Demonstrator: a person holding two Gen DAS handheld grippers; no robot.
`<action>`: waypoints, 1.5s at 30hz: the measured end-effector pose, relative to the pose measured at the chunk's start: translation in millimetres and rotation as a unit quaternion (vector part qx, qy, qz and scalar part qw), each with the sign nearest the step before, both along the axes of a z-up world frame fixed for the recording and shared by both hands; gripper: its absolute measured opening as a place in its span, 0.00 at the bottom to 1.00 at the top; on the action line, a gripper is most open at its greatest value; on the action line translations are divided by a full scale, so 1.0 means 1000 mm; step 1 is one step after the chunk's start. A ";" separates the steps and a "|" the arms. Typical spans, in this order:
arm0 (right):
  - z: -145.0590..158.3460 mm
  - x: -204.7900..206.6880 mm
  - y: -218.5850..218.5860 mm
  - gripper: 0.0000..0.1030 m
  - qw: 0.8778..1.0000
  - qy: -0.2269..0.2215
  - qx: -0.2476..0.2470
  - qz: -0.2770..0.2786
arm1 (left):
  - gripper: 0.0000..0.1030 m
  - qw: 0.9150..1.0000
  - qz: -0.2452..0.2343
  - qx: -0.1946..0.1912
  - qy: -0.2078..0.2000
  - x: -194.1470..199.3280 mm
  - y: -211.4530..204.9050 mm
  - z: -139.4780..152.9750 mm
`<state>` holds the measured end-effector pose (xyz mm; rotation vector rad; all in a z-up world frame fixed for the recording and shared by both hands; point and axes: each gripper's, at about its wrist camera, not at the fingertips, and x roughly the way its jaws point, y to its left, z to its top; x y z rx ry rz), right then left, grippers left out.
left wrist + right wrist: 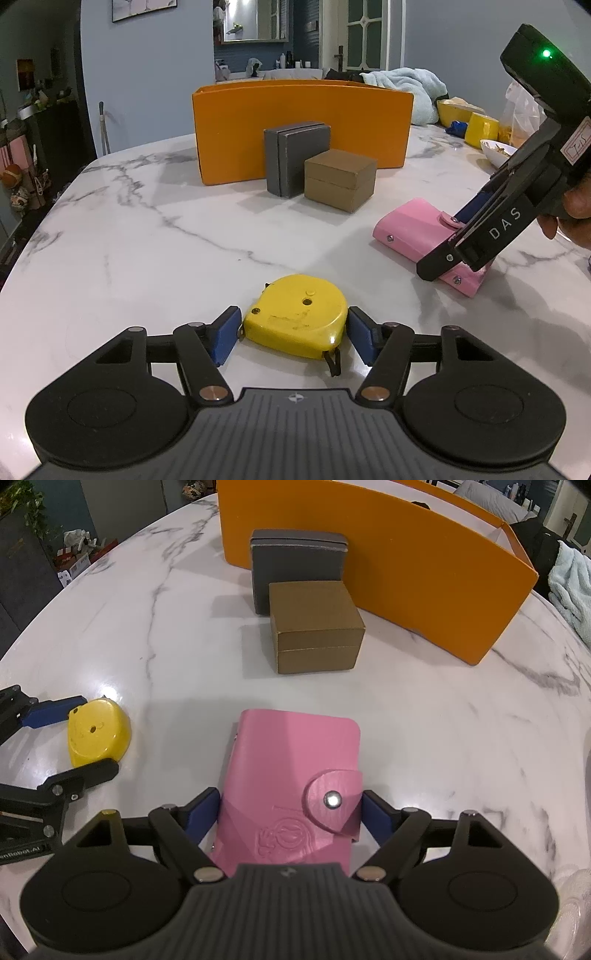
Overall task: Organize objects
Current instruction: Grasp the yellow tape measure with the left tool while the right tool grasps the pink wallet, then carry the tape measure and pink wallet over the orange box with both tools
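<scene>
Marble table (147, 236), orange box (303, 129) far | left gripper (291, 334) pads flank yellow tape measure (299, 319), near centre, contact unclear | right gripper (288, 814) pads flank pink card wallet (291, 786), near right | we square both before closing.

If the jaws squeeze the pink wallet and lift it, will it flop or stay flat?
The pink wallet looks soft and folded, so it will probably bend a little. Its snap strap appears closed, so it likely won't flap open. Lying flat on the marble table, it shouldn't roll.
</scene>
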<state>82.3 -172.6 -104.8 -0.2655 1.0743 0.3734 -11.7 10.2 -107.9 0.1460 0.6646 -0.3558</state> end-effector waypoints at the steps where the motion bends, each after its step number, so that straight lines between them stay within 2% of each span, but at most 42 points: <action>1: 0.000 0.000 0.001 0.79 1.000 -0.001 -0.002 0.002 | 0.70 1.000 -0.001 0.002 0.000 0.000 0.000 0.000; 5: 0.003 -0.001 0.004 0.78 1.000 -0.001 -0.014 0.013 | 0.70 1.000 0.001 -0.003 0.001 -0.001 0.001 0.001; 20: 0.023 0.000 0.000 0.77 1.000 -0.014 0.007 0.006 | 0.69 1.000 0.007 -0.016 -0.017 0.001 0.009 0.017; 25: 0.023 0.000 0.000 0.77 1.000 -0.014 0.007 0.005 | 0.68 0.999 0.015 -0.037 -0.015 0.001 0.013 0.024; 45: 0.031 0.000 -0.001 0.77 1.000 -0.021 0.018 0.003 | 0.67 0.999 0.007 -0.038 -0.030 0.006 0.009 0.043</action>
